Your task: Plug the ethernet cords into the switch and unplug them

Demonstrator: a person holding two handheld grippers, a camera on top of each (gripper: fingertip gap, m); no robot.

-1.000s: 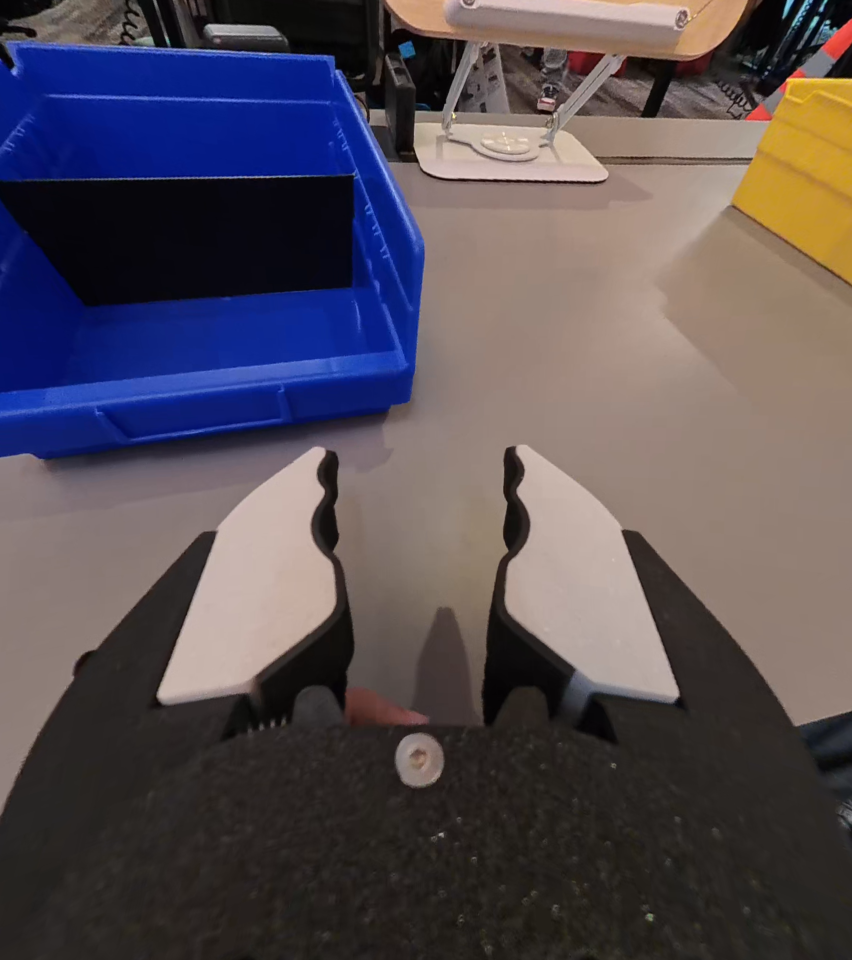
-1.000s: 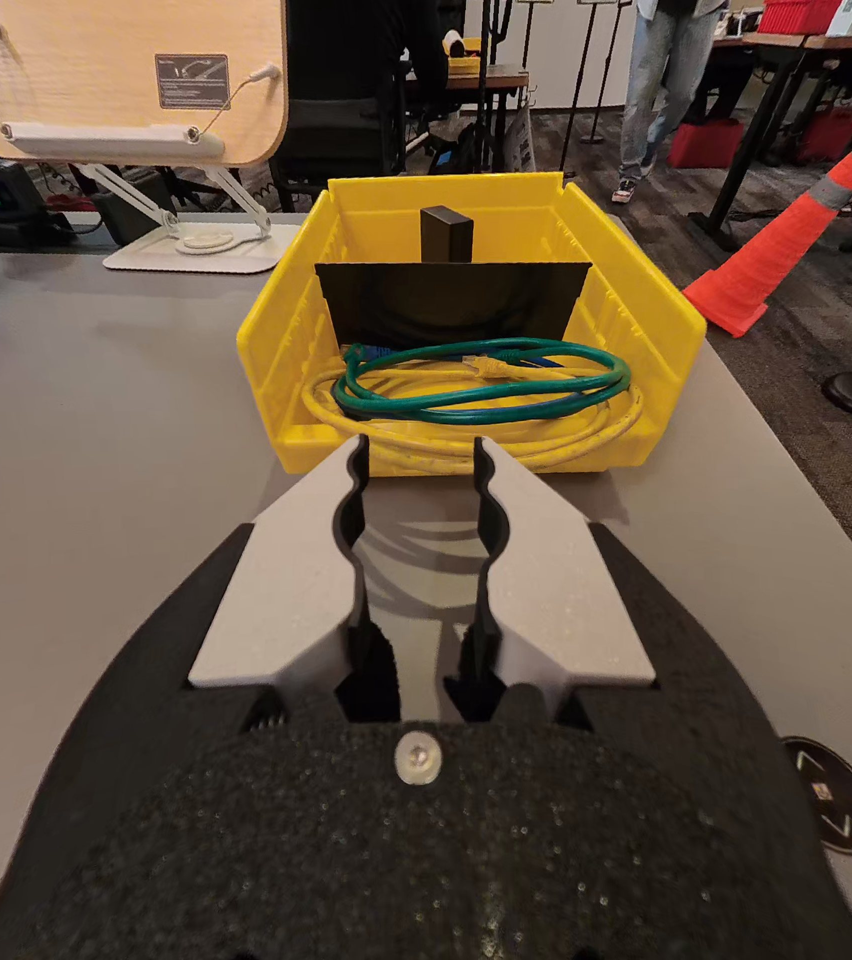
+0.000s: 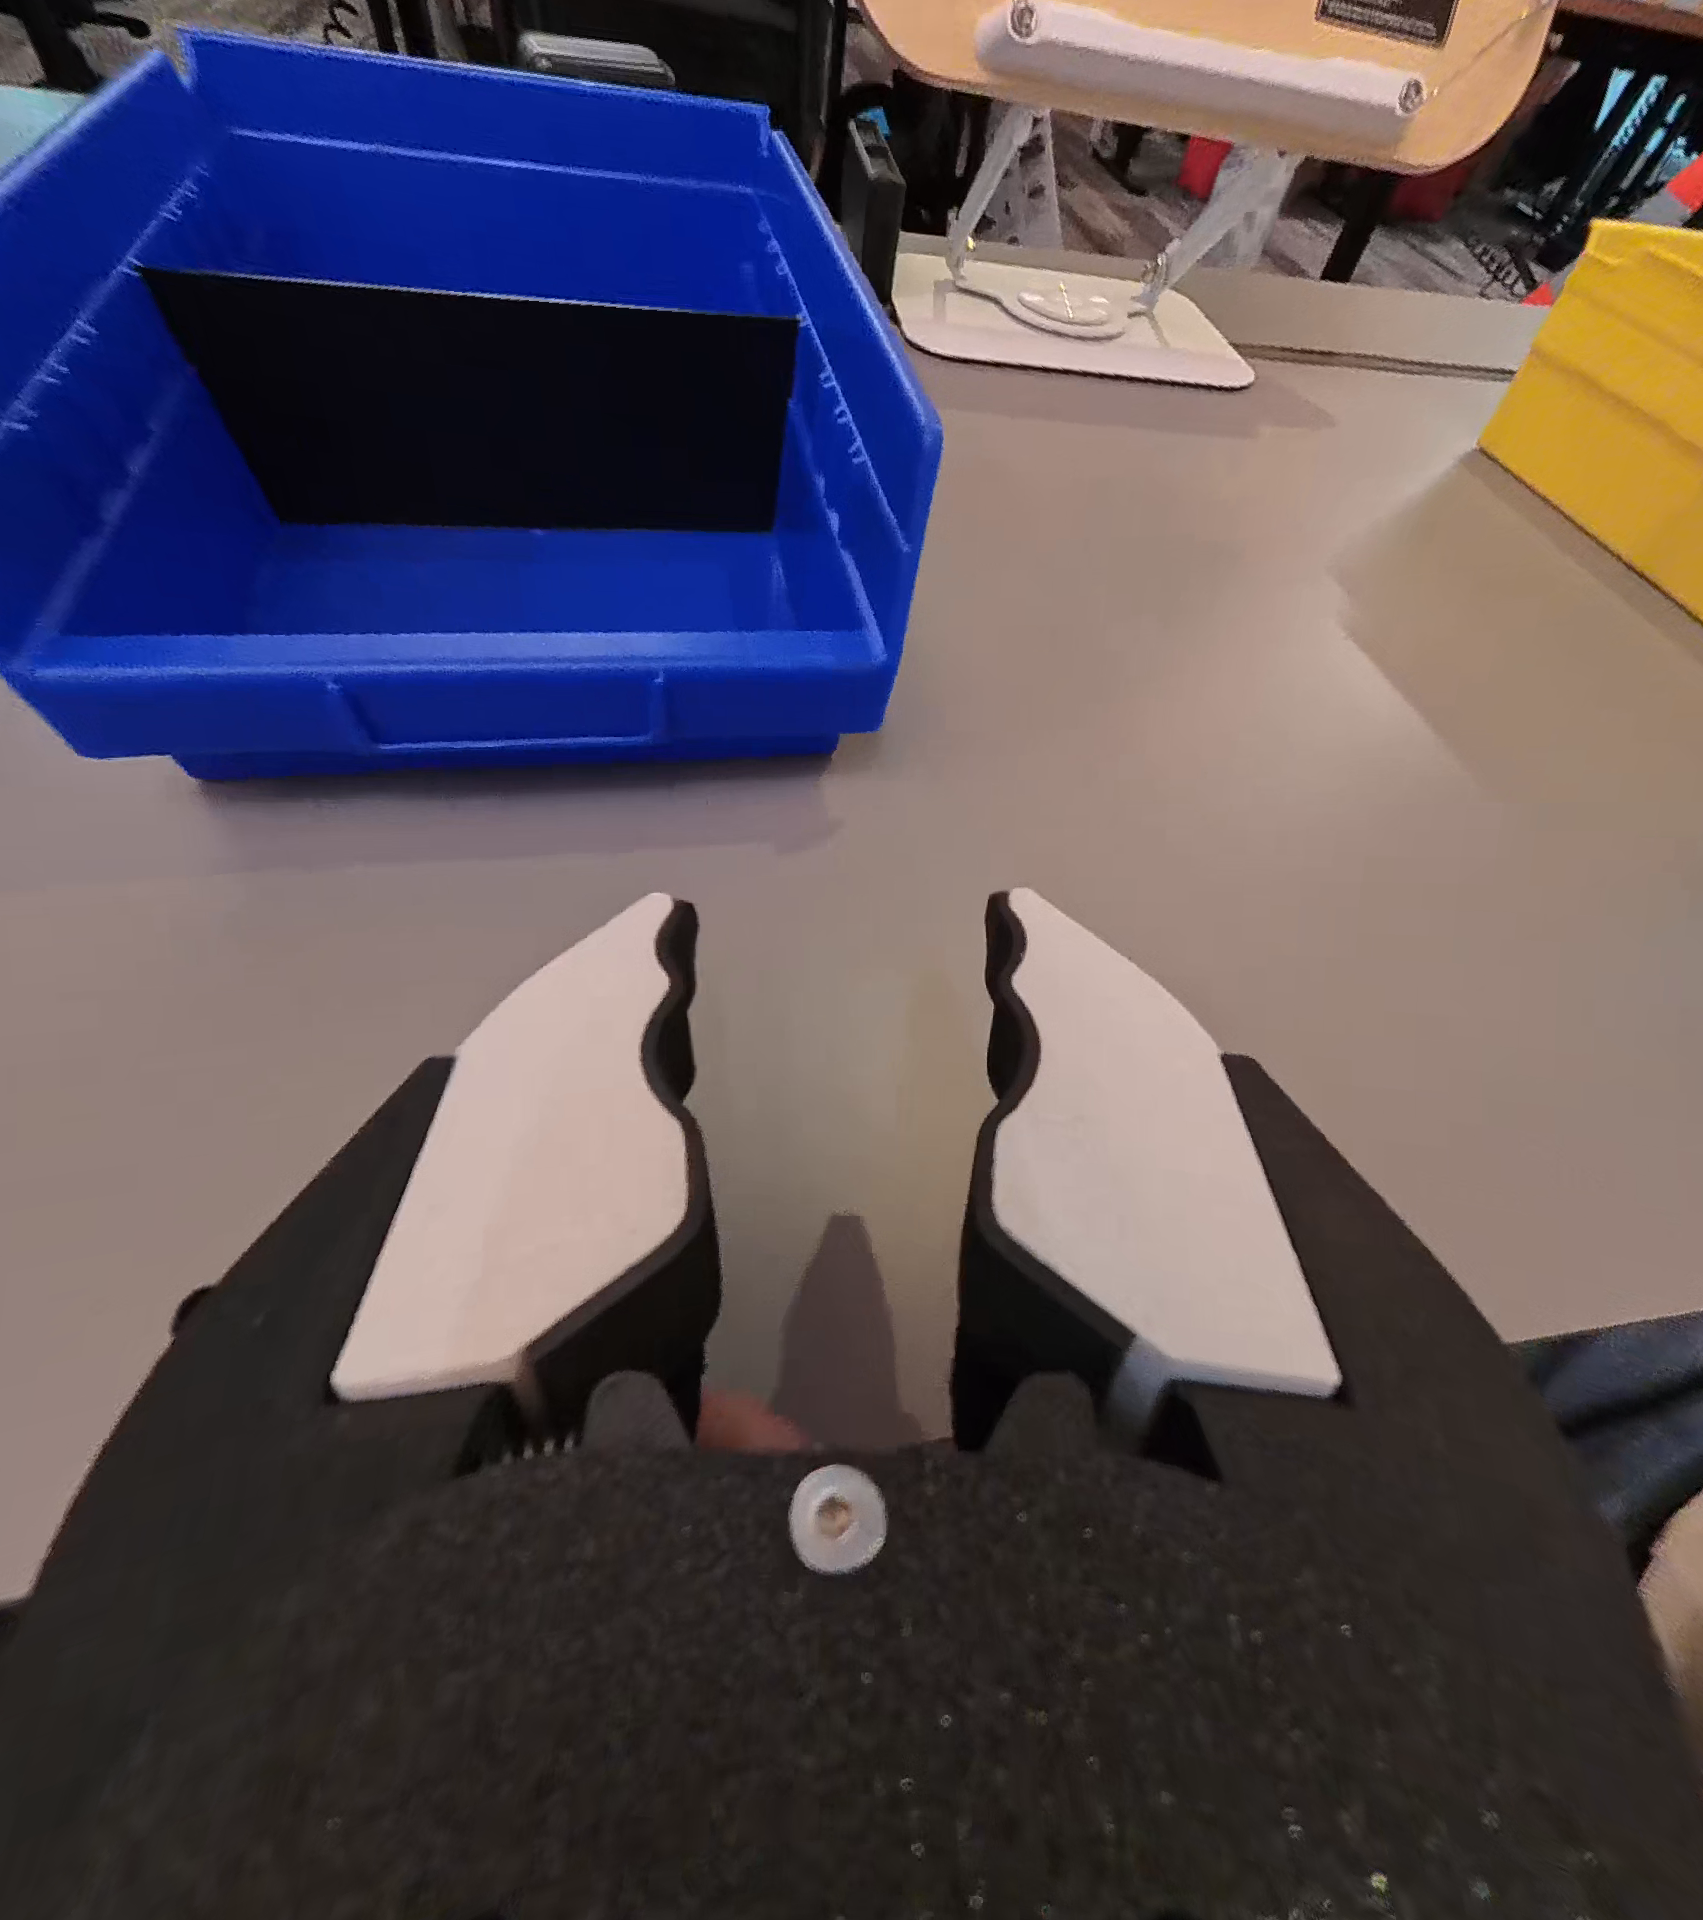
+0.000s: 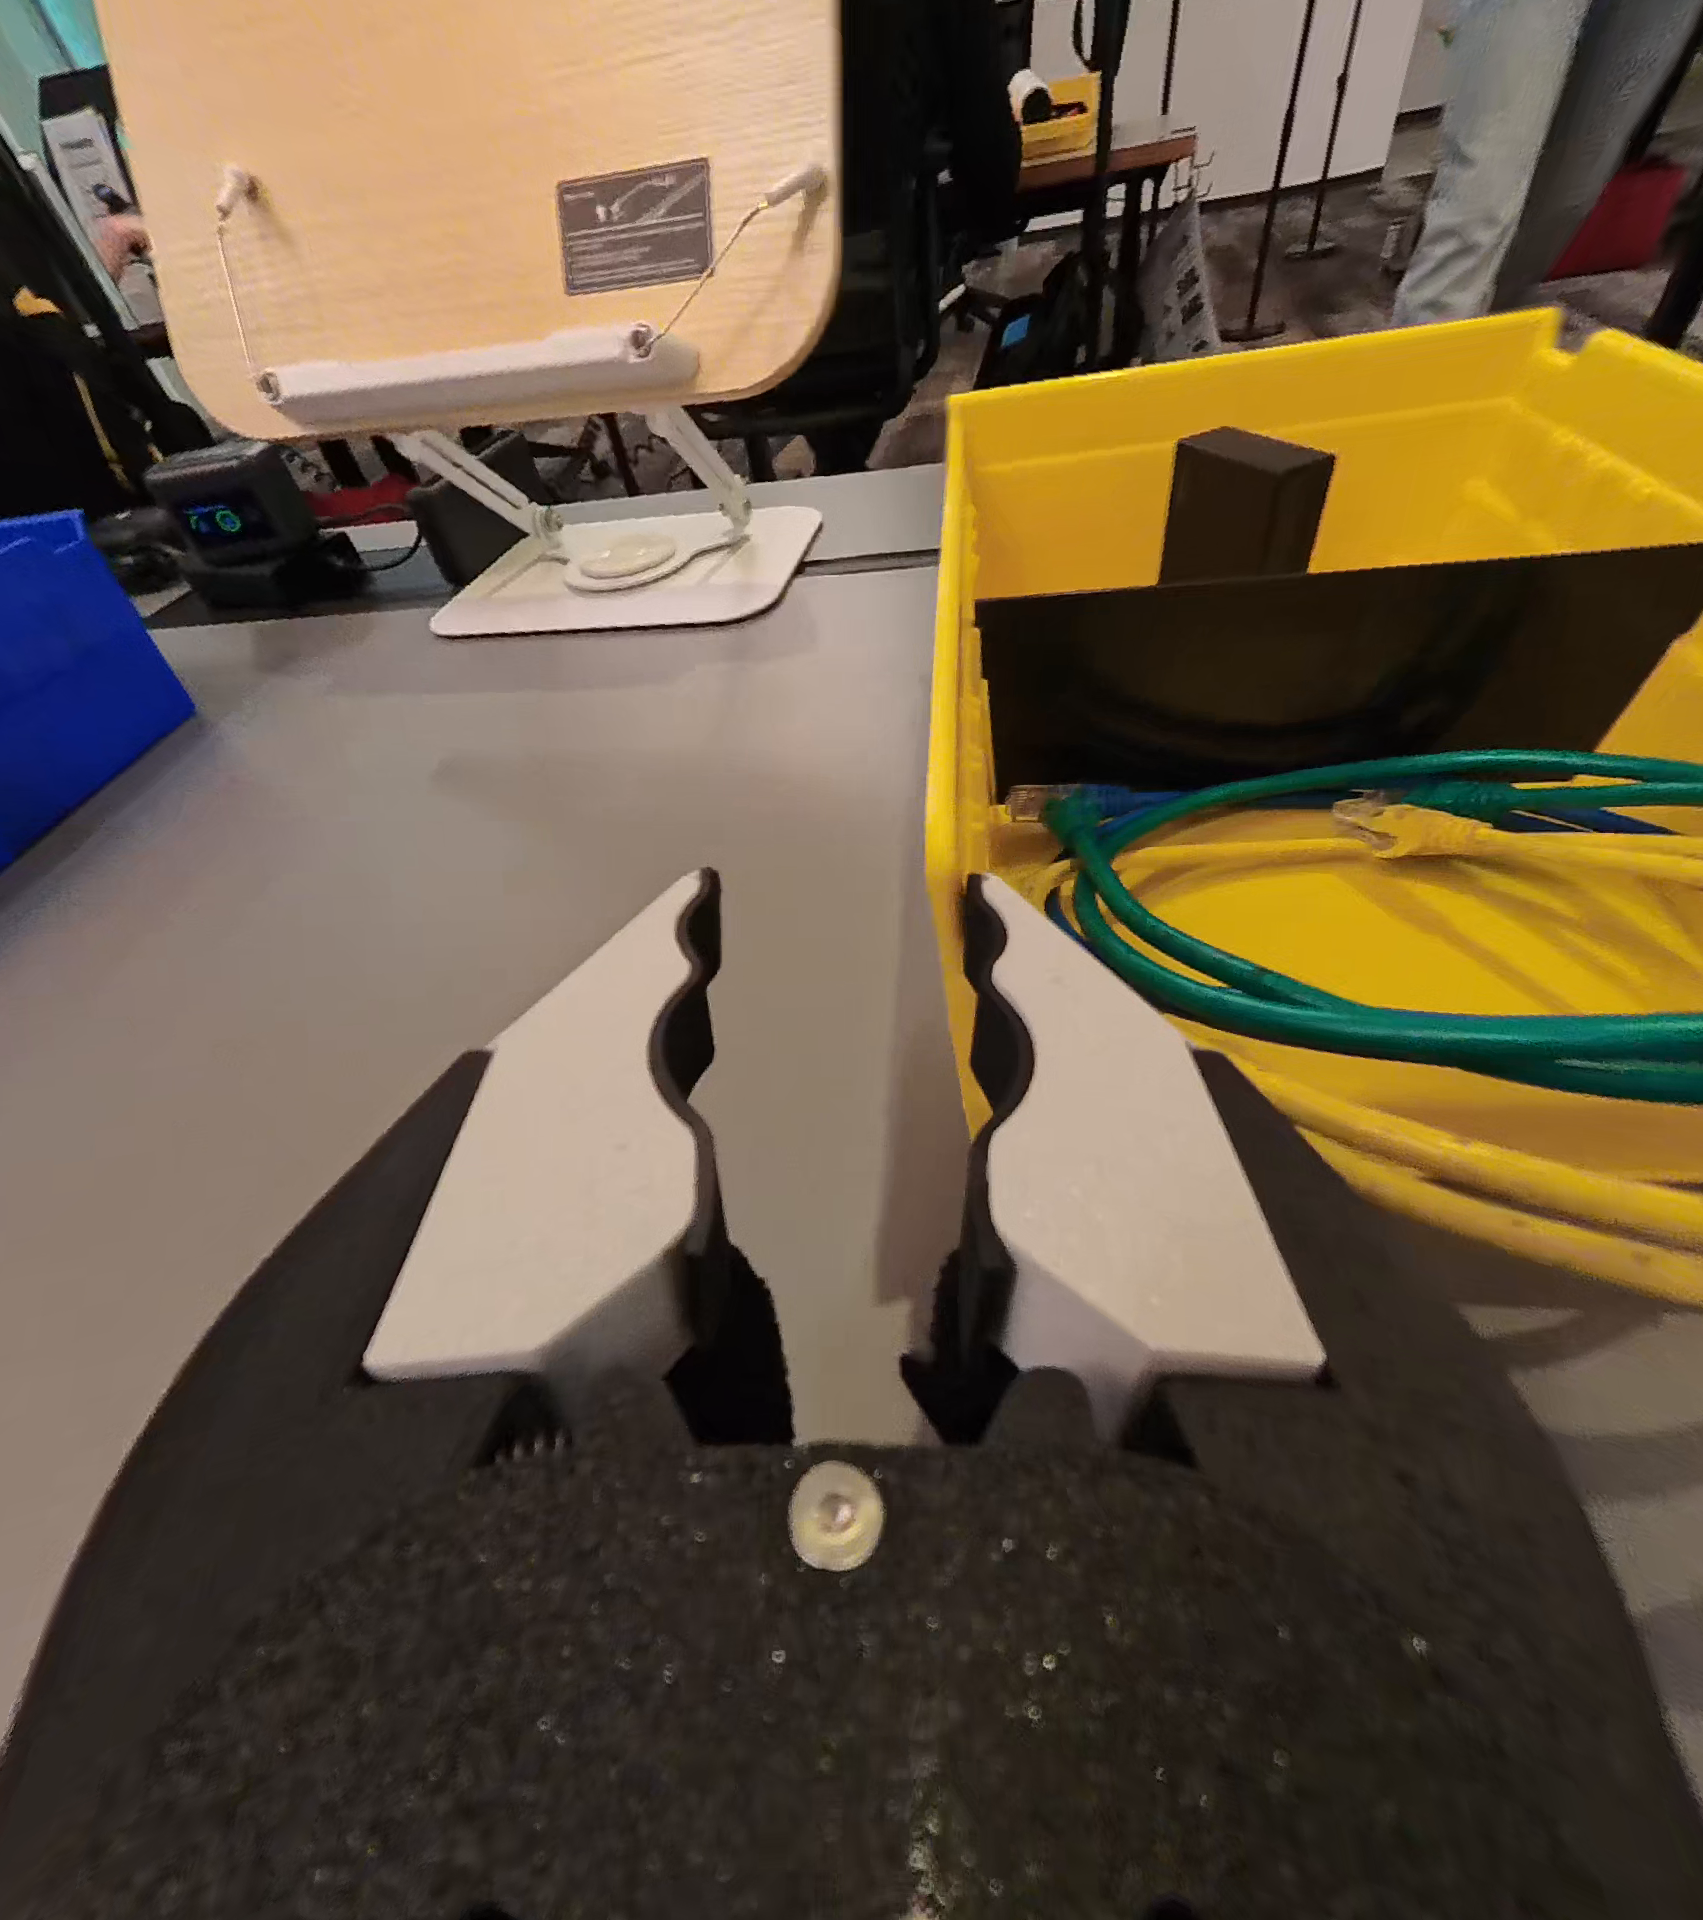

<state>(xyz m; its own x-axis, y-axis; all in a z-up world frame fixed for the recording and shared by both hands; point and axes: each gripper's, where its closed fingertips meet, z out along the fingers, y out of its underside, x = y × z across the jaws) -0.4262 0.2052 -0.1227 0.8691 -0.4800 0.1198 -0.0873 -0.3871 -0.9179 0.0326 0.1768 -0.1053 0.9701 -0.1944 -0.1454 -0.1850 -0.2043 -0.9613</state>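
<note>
Left claw (image 3: pixel 839 914) hovers low over the grey counter (image 3: pixel 1190 831), jaws spread wide and holding nothing. Ahead and to its left sits a blue bin (image 3: pixel 452 686) with a black divider (image 3: pixel 483 405) standing across it; the front compartment shows only bare blue floor. Far right in that view, a corner of the yellow bin (image 3: pixel 1678 416).

Over to the right claw (image 4: pixel 842 894): jaws parted as well, empty, with bare counter showing between them. Its right finger (image 4: pixel 1107 1143) stands just in front of the near left corner of the yellow bin (image 4: pixel 951 727); whether it touches, I cannot tell. Inside, in front of a black divider (image 4: pixel 1325 665), lie the coiled ethernet cords: a green cord (image 4: pixel 1346 1029) looped over a yellow cord (image 4: pixel 1553 1205), a bit of blue cord (image 4: pixel 1127 805) at the back. A dark box (image 4: pixel 1242 499) stands upright behind the divider. Beyond the counter's far edge, a wooden-topped stand (image 4: pixel 473 187) on a white base.
</note>
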